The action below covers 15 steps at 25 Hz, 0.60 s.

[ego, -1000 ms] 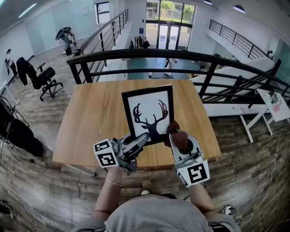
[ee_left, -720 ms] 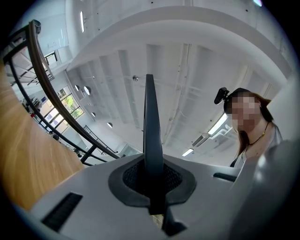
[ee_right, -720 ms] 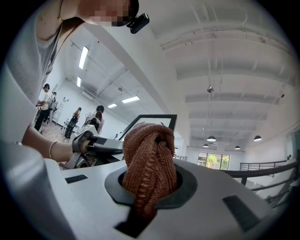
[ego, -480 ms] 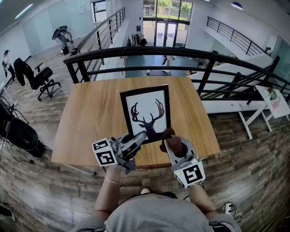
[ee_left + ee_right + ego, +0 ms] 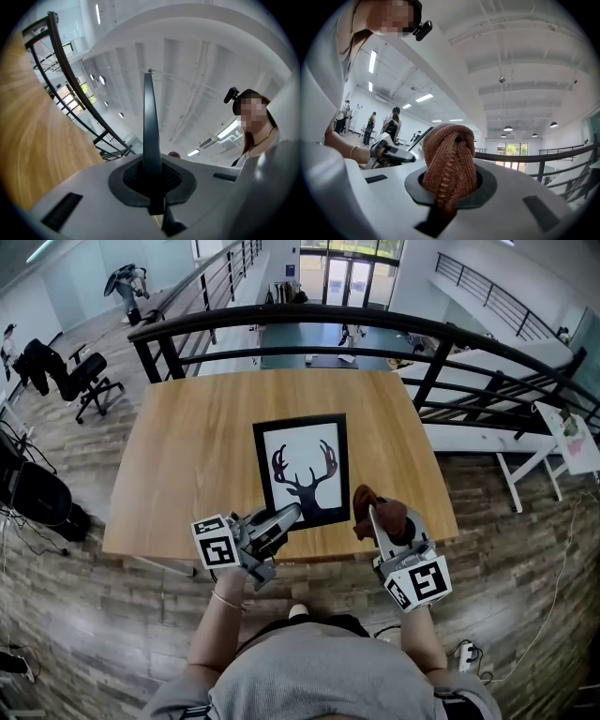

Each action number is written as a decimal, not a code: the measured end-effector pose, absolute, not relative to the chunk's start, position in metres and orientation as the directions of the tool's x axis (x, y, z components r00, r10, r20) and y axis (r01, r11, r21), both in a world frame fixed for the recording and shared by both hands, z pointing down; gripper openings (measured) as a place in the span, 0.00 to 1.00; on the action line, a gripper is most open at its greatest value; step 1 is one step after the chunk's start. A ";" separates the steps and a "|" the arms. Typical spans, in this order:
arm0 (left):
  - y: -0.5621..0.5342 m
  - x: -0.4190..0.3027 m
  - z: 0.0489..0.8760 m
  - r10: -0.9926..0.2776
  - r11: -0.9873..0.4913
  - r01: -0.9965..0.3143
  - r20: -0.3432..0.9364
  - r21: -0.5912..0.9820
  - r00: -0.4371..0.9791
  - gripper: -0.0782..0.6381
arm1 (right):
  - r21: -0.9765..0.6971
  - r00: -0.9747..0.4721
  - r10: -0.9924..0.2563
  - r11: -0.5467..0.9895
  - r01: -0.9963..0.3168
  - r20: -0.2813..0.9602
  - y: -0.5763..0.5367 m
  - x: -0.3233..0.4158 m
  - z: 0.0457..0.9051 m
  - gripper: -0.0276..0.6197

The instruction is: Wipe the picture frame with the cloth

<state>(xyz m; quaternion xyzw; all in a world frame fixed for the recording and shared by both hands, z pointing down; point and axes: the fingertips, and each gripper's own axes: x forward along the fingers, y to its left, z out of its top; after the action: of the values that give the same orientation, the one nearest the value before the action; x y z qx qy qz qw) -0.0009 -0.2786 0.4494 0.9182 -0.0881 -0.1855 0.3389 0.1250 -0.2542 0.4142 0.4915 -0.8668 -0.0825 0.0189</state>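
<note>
A frame (image 5: pixel 302 470) is being shown lying flat on the table (image 5: pixel 187 456), near its front edge. A bunched cloth (image 5: pixel 449 159) is being clamped by the right gripper (image 5: pixel 380 526), just beside the frame's near right corner. The left gripper (image 5: pixel 286 515) is being held clenched and empty, its tip at the frame's near left corner.

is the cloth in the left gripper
No, the cloth is bunched up and clamped in the right gripper.
</note>
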 end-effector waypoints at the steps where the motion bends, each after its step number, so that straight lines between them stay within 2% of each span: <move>1: -0.276 -0.002 0.462 -0.286 -0.733 -0.028 -0.271 0.679 0.919 0.13 | 0.162 -0.509 -0.859 0.495 -0.854 -0.055 -0.256 0.128 0.413 0.11; 9: -0.235 0.001 0.573 -0.300 -0.433 0.068 -0.215 0.899 0.929 0.13 | 0.113 -0.517 -0.847 0.506 -0.855 -0.123 -0.244 0.118 0.422 0.11; 15: -0.218 0.000 0.639 -0.340 -0.224 0.102 -0.176 0.969 0.924 0.13 | 0.071 -0.556 -0.828 0.552 -0.831 -0.073 -0.242 0.107 0.446 0.11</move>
<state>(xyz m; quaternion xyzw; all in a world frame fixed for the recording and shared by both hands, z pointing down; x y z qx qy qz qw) -0.0004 -0.2184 0.6388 0.7615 -0.0779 -0.1787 0.6181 0.1066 -0.2419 0.4455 0.4708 -0.8808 -0.0486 -0.0155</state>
